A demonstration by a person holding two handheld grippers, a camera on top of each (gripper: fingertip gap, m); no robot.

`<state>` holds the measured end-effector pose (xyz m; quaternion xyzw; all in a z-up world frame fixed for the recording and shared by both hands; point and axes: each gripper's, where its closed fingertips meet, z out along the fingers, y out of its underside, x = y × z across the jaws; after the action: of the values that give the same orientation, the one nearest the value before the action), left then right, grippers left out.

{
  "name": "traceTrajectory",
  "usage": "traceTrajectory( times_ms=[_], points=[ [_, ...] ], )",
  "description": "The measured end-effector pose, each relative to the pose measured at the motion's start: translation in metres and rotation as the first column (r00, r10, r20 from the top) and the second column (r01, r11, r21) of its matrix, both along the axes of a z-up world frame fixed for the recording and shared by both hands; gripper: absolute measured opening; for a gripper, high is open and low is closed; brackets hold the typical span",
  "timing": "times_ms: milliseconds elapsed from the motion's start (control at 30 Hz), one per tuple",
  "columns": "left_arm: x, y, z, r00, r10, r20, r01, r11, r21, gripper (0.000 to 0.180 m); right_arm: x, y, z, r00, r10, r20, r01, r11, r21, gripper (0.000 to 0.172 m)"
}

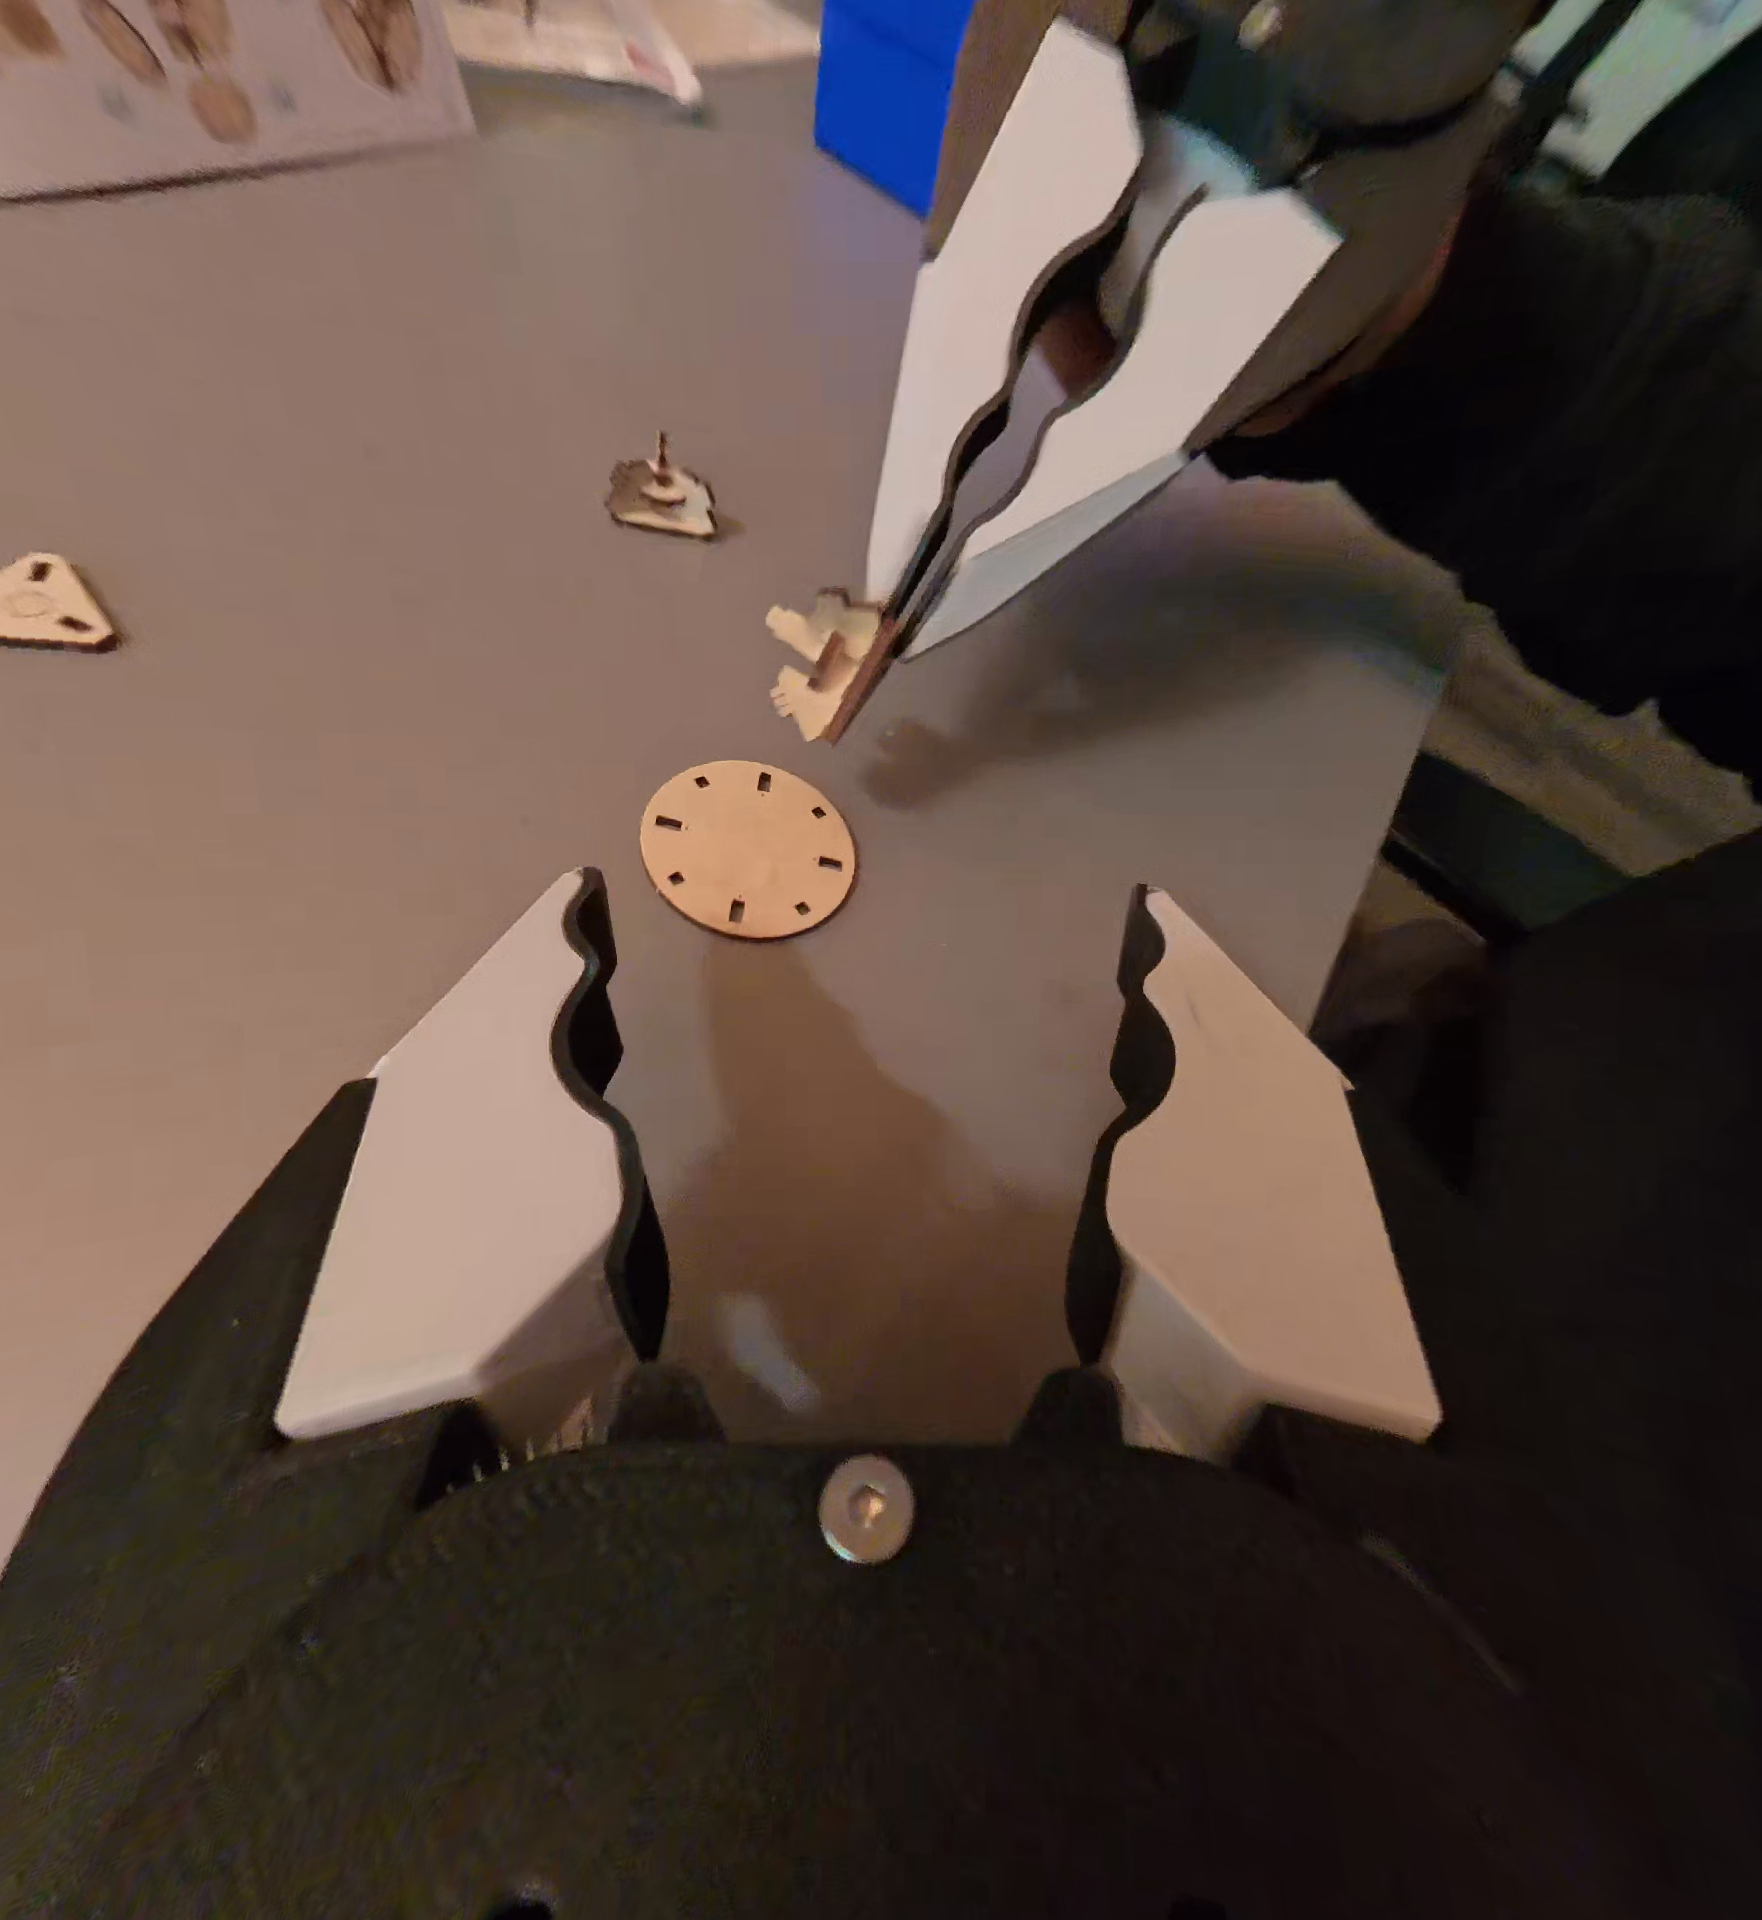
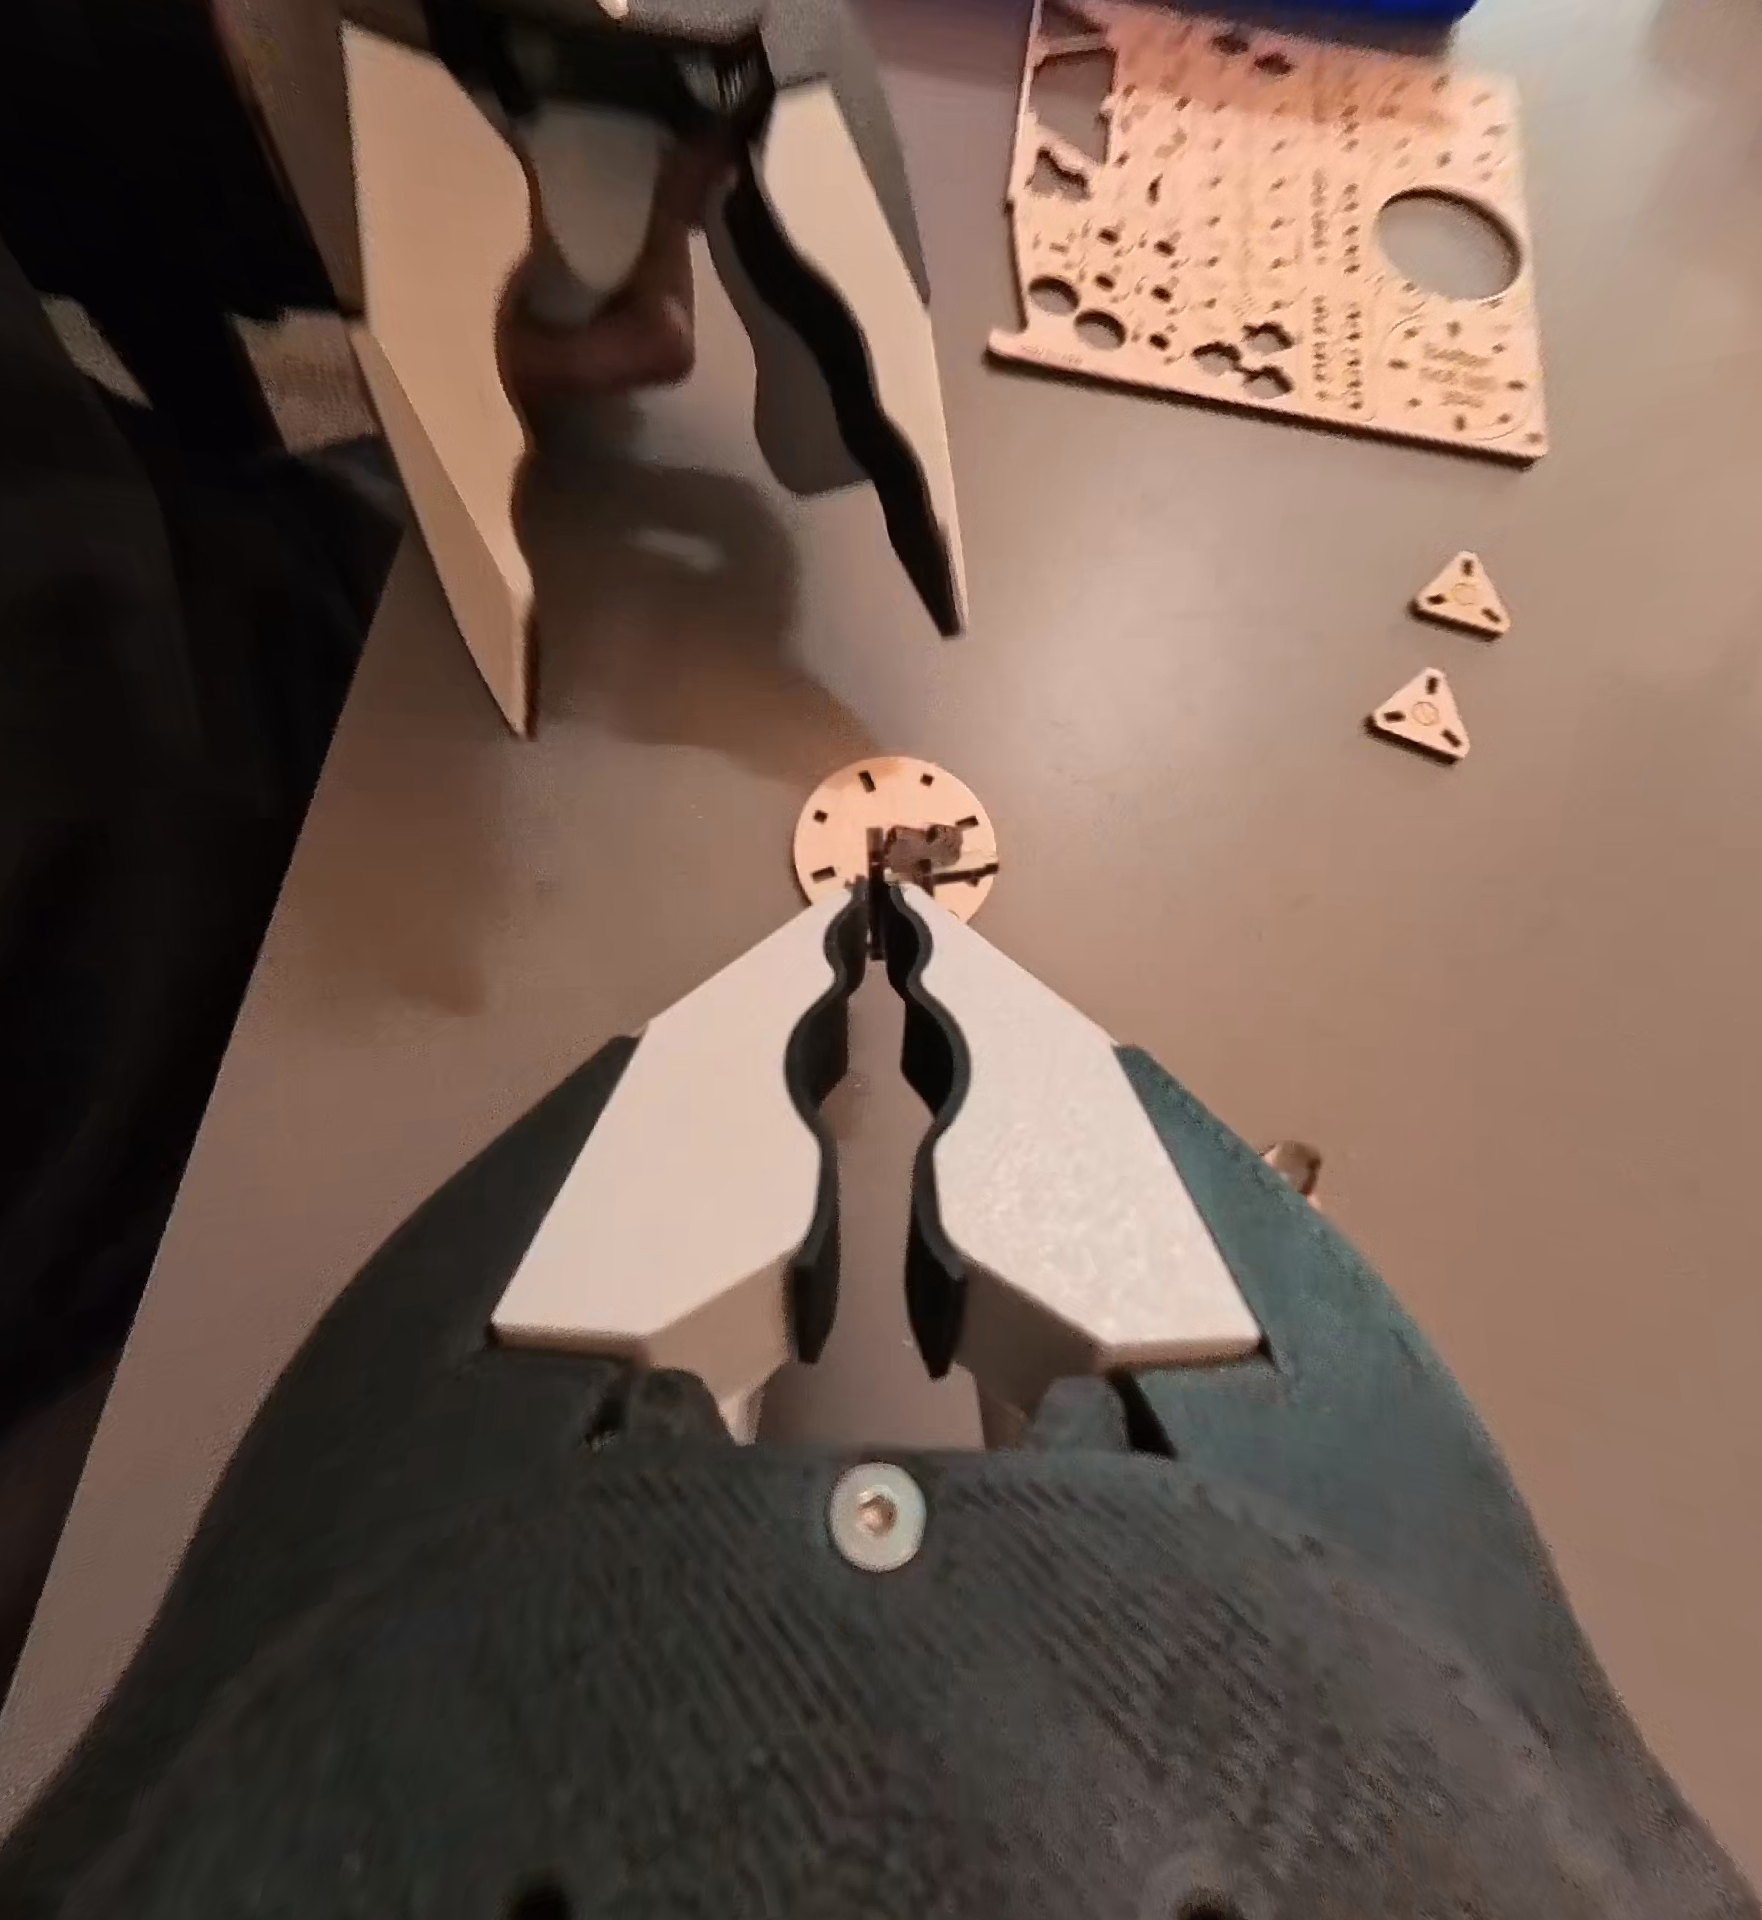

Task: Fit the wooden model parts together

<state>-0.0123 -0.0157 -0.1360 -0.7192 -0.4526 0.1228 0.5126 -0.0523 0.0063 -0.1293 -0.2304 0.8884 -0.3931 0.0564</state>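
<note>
Left gripper (image 1: 861, 894) fingers wide apart over wooden disc (image 1: 748, 850); right gripper (image 2: 872, 899) clamped on small wooden part (image 1: 823, 660). Risk: thin part twisting loose in pinch.

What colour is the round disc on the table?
Light tan wood disc with small dark slots; left wrist view.

Thin wooden disc (image 1: 748, 850) (slotted), matt table (image 1: 337, 416).

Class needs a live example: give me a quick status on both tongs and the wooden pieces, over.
Left tongs wide open, nothing held, slotted wooden disc flat on table just ahead. Right tongs shut on small wooden piece, above the disc. Triangle pieces lie apart.
</note>
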Motion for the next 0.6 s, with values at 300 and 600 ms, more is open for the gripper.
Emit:
traceTrajectory(
  times_ms=[300, 600],
  points=[
    [0.065, -0.044, 0.057, 0.997, 0.027, -0.076, 0.022, 0.815, 0.58, 0.087, -0.002, -0.019, -0.022, 0.979, 0.118, -0.166, -0.032, 0.893, 0.448, 0.001],
    [0.081, -0.081, 0.062, 0.989, 0.101, -0.111, -0.006, 0.765, 0.644, 0.081, -0.005, -0.021, -0.024, 0.956, 0.24, -0.172, -0.037, 0.675, 0.737, 0.001]
  ],
)
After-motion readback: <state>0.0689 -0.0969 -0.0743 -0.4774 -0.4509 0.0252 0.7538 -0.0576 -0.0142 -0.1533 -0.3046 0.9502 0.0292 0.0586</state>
